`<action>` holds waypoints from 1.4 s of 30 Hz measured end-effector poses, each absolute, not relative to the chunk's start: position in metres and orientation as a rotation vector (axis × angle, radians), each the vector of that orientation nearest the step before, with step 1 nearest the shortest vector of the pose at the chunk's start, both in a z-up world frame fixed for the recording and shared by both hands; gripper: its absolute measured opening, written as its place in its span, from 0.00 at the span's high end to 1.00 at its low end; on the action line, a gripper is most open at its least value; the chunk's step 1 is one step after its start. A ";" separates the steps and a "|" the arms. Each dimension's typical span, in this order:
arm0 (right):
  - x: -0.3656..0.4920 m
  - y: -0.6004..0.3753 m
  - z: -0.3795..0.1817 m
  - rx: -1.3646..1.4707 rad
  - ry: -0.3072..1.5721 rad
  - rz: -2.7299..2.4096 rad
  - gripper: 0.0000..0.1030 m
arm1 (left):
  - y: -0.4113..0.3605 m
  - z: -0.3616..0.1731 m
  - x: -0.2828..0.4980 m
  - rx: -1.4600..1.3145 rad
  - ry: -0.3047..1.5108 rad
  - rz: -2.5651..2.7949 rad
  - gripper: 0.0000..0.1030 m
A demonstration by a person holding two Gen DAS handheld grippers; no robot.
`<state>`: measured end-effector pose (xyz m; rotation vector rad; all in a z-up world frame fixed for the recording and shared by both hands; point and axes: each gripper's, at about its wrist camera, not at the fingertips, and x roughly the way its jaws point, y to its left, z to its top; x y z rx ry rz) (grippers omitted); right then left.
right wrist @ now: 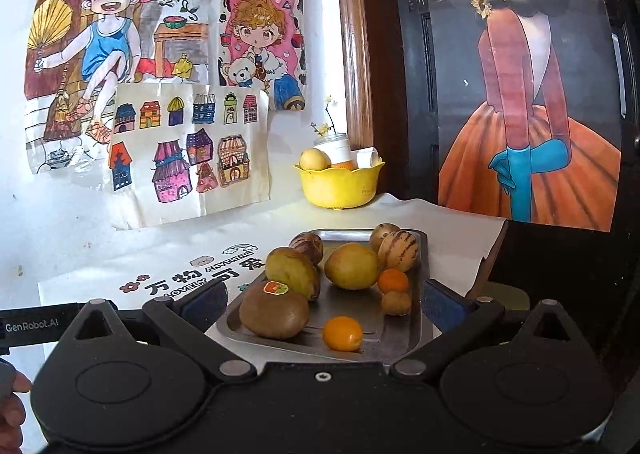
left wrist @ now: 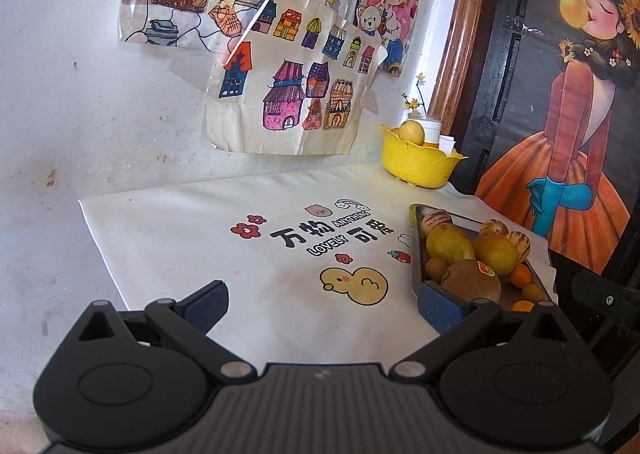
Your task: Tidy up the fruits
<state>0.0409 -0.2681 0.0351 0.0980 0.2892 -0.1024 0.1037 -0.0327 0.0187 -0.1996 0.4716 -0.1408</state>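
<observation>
Nine or so fruits lie loose on the steel tray (right wrist: 400, 338) near the right end of the counter (left wrist: 200, 238), and a yellow bowl (right wrist: 340, 186) stands well behind it by the wall, already holding a pale round fruit (right wrist: 314, 160) and something orange beside a white jar (right wrist: 336, 148).

We hold both tools released: our right gripper (right wrist: 324, 300) hangs spread over the tray's near edge with nothing between its pads, and our left gripper (left wrist: 324, 304) is spread too, hovering over the printed cloth (left wrist: 240, 254) with its right-hand pad just in front of the tray's near corner.

Nearest to us sits the kiwi (right wrist: 274, 314), sticker up, with a small orange kumquat (right wrist: 342, 333) just beside it. We judge the kiwi to be light, slightly fuzzy and easy to bruise, so we would close across its short middle with gentle pressure. The kumquat looks smooth and apt to roll on bare metal; we would take it across its widest part from above.

Farther back lie two yellow-green mangoes (right wrist: 352, 266), heavier and waxy, better pinched across the narrow width. The striped pepino melons (right wrist: 398, 250) behind them look firm and rounded, likely to slip unless centred between the pads.
</observation>
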 end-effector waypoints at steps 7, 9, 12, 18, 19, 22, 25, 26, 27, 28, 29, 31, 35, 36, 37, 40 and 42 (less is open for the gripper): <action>0.035 -0.258 0.031 0.092 0.287 -0.081 0.01 | -0.028 0.019 0.095 -0.187 0.456 -0.140 0.00; 0.032 -0.255 0.030 0.089 0.279 -0.079 0.01 | -0.025 0.019 0.092 -0.180 0.451 -0.137 0.00; 0.026 -0.251 0.028 0.086 0.274 -0.072 0.01 | -0.021 0.019 0.090 -0.181 0.452 -0.130 0.00; 0.016 -0.242 0.020 0.084 0.275 -0.057 0.01 | -0.014 0.017 0.084 -0.177 0.456 -0.114 0.00; 0.014 -0.240 0.018 0.086 0.275 -0.054 0.01 | -0.014 0.016 0.083 -0.173 0.457 -0.113 0.00; 0.010 -0.236 0.013 0.090 0.275 -0.051 0.01 | -0.013 0.014 0.079 -0.157 0.457 -0.111 0.00; 0.006 -0.231 0.008 0.085 0.268 -0.052 0.01 | -0.011 0.011 0.074 -0.151 0.458 -0.111 0.00; 0.005 -0.230 0.007 0.084 0.266 -0.052 0.01 | -0.010 0.010 0.072 -0.151 0.457 -0.112 0.00; 0.004 -0.229 0.006 0.083 0.264 -0.052 0.01 | -0.009 0.009 0.071 -0.152 0.457 -0.113 0.00; 0.003 -0.227 0.004 0.081 0.261 -0.052 0.01 | -0.008 0.008 0.069 -0.152 0.456 -0.114 0.00; 0.002 -0.227 0.004 0.079 0.259 -0.051 0.01 | -0.007 0.008 0.067 -0.153 0.455 -0.114 0.00; -0.001 -0.225 0.003 0.071 0.250 -0.048 0.01 | -0.005 0.007 0.065 -0.155 0.453 -0.114 0.00; -0.005 -0.221 0.000 0.063 0.236 -0.042 0.01 | -0.001 0.006 0.061 -0.160 0.444 -0.111 0.00; -0.006 -0.221 -0.001 0.065 0.235 -0.040 0.01 | -0.001 0.005 0.060 -0.158 0.441 -0.109 0.00; -0.006 -0.220 -0.002 0.067 0.235 -0.039 0.01 | 0.000 0.005 0.058 -0.153 0.438 -0.105 0.00; -0.007 -0.219 -0.006 0.068 0.234 -0.031 0.01 | 0.000 0.003 0.055 -0.135 0.432 -0.094 0.00; -0.007 -0.217 -0.008 0.065 0.238 -0.029 0.01 | 0.001 0.002 0.052 -0.126 0.432 -0.094 0.00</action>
